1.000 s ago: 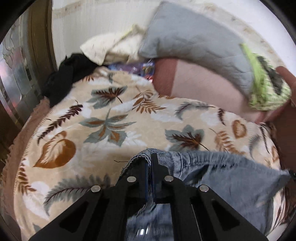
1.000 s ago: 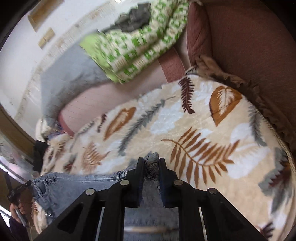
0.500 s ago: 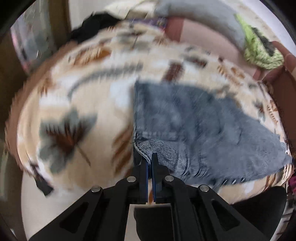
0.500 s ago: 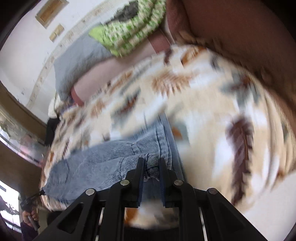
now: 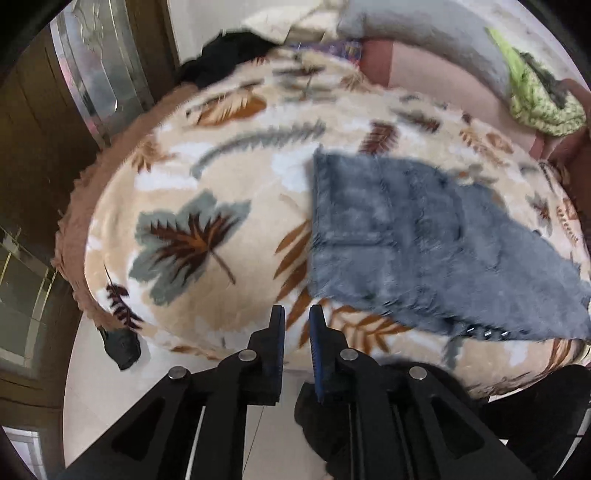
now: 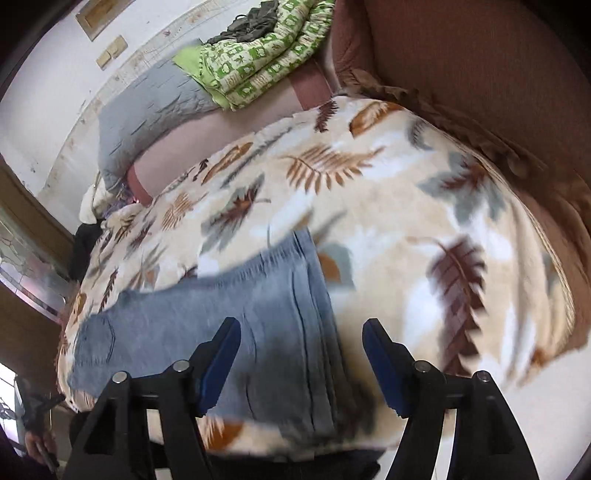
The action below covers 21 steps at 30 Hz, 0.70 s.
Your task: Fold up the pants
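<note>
The blue-grey denim pants (image 5: 424,236) lie folded flat on the leaf-print blanket (image 5: 207,206) near its front edge. They also show in the right wrist view (image 6: 258,317). My left gripper (image 5: 297,321) hangs just off the pants' near left corner, its jaws a narrow gap apart and empty. My right gripper (image 6: 301,343) is wide open above the pants' right end, holding nothing.
A grey pillow (image 5: 424,33) and a green patterned quilt (image 6: 255,62) lie at the back. Black clothing (image 5: 229,55) sits at the back left. A brown sofa arm (image 6: 480,74) bounds the right. A glass-panelled door (image 5: 99,74) stands left. Pale floor (image 5: 110,398) lies below.
Both grippers let go of the pants and opened, the right one wide. Both pulled back toward the blanket's front edge, leaving the pants folded on the blanket.
</note>
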Each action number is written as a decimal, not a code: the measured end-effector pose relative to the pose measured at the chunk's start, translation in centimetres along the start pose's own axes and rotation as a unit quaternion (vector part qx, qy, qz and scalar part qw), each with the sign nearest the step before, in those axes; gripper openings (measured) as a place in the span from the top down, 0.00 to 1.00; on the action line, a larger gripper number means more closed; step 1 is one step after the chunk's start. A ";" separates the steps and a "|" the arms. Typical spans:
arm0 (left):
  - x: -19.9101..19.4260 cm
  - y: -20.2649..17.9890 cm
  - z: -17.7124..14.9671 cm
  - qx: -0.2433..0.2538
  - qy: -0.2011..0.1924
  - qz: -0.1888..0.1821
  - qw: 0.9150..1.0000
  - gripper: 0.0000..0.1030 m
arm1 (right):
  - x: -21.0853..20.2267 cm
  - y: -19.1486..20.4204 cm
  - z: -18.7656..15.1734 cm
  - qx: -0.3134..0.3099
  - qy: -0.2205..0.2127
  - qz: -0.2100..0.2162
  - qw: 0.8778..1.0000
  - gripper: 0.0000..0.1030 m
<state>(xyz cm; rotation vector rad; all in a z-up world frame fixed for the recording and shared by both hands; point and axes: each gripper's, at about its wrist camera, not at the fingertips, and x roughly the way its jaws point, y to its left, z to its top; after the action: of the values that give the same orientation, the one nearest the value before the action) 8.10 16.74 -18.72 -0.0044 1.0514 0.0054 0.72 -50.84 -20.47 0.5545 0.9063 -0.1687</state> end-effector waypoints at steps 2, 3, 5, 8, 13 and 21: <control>-1.4 -1.7 0.3 0.016 -0.022 -0.013 1.000 0.88 | 2.8 0.6 1.7 -0.003 0.020 0.001 1.000 0.30; -2.1 -3.0 0.5 0.030 -0.035 -0.024 0.999 0.87 | 3.7 0.7 2.2 -0.004 0.026 0.000 1.000 0.30; -2.9 -5.7 0.9 0.055 -0.052 -0.048 0.996 0.76 | 5.5 0.7 2.6 -0.008 0.042 -0.006 0.999 0.31; -2.7 -9.4 1.4 0.087 -0.060 -0.072 0.992 0.67 | 8.4 1.3 2.7 -0.030 0.080 -0.023 0.996 0.69; -0.8 -16.0 1.0 0.133 -0.047 -0.103 0.985 0.67 | 7.7 3.4 3.5 -0.080 0.063 -0.060 0.993 0.80; 1.2 -24.0 -0.5 0.205 -0.057 -0.105 0.971 0.67 | 8.2 3.4 6.8 -0.050 -0.016 -0.048 0.998 0.89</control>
<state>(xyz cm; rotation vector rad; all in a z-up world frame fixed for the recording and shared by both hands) 8.39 -7.28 -20.01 0.2563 0.9164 -0.3993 11.75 -50.73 -22.29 0.4157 0.9054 -0.2168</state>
